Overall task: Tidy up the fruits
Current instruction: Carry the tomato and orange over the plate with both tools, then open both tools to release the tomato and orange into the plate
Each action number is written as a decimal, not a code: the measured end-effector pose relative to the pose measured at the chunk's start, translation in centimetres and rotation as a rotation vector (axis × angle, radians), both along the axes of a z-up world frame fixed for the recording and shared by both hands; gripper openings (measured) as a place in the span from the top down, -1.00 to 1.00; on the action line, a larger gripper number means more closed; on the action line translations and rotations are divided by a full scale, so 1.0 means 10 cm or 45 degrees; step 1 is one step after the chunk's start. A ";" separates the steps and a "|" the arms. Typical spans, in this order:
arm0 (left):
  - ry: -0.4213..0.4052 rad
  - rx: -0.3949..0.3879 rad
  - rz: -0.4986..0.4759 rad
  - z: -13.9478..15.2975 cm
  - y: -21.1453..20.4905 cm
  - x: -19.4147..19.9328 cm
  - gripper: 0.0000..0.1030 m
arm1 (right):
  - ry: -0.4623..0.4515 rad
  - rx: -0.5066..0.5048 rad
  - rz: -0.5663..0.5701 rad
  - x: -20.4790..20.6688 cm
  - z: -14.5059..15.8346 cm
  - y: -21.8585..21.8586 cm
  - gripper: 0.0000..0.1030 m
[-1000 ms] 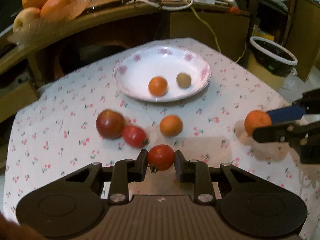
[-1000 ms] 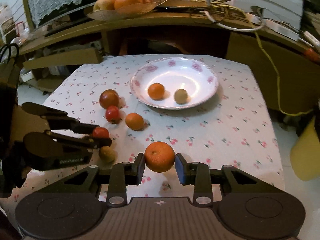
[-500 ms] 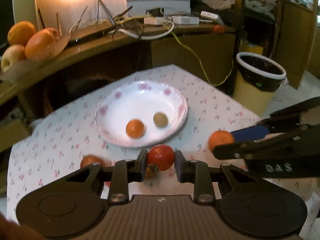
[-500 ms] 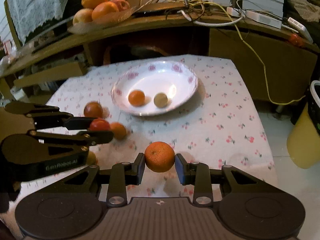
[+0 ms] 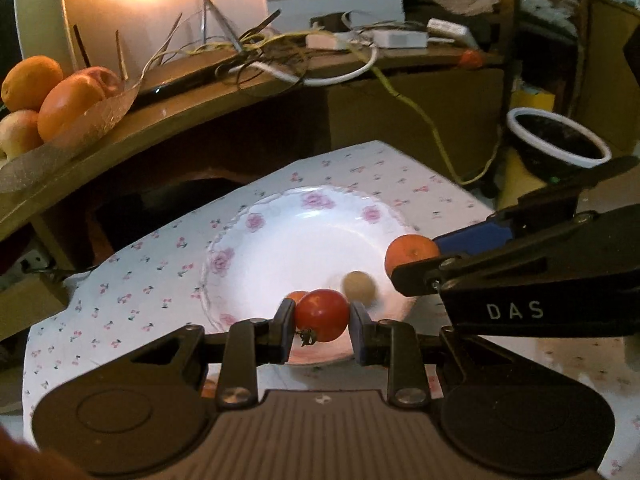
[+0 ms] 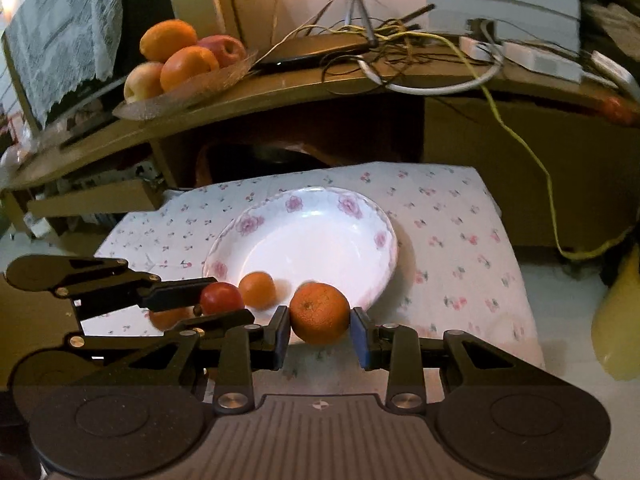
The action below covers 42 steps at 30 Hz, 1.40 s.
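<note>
My left gripper [image 5: 322, 316] is shut on a red tomato [image 5: 322, 314] and hangs over the near rim of the white flowered plate [image 5: 256, 224]. My right gripper [image 6: 320, 322] is shut on an orange [image 6: 319, 312], also at the plate's [image 6: 360, 216] near edge. In the plate lie a small orange fruit [image 6: 258, 289] and a small tan fruit [image 5: 359, 286]. From the right wrist view the left gripper [image 6: 218, 307] with its tomato [image 6: 221, 298] sits just left of mine. In the left wrist view the right gripper [image 5: 416, 256] holds its orange [image 5: 408, 254] over the plate's right side.
Another orange fruit [image 6: 170, 317] lies on the flowered tablecloth [image 6: 448, 220] behind the left gripper. A wooden shelf [image 6: 280, 88] behind the table bears a glass dish of oranges and apples [image 6: 180, 64] and tangled cables. A lined bin [image 5: 556, 140] stands at the right.
Both grippers carried their fruit forward from the table's near part to the plate. The loose fruit on the cloth dropped out of the left wrist view.
</note>
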<state>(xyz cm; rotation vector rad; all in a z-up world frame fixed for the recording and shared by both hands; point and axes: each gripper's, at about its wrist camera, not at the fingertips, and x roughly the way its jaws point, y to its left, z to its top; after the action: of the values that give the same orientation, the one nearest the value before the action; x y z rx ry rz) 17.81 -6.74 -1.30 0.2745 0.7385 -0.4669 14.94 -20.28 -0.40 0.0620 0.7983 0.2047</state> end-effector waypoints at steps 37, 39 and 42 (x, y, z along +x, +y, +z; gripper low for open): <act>-0.017 -0.087 0.143 0.04 0.24 0.33 0.09 | -0.028 -0.109 0.026 0.54 -0.19 0.05 -0.13; -0.021 -0.098 0.149 0.06 0.26 0.30 0.08 | -0.052 -0.108 0.022 0.51 -0.14 0.05 -0.13; -0.026 -0.078 0.149 0.09 0.26 0.23 0.08 | -0.079 -0.116 0.018 0.45 -0.09 0.03 -0.13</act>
<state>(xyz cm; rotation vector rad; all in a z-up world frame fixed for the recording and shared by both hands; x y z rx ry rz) 20.08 -4.17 -0.40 0.1771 0.7146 -0.3743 19.49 -19.98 -1.29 -0.0362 0.7451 0.1829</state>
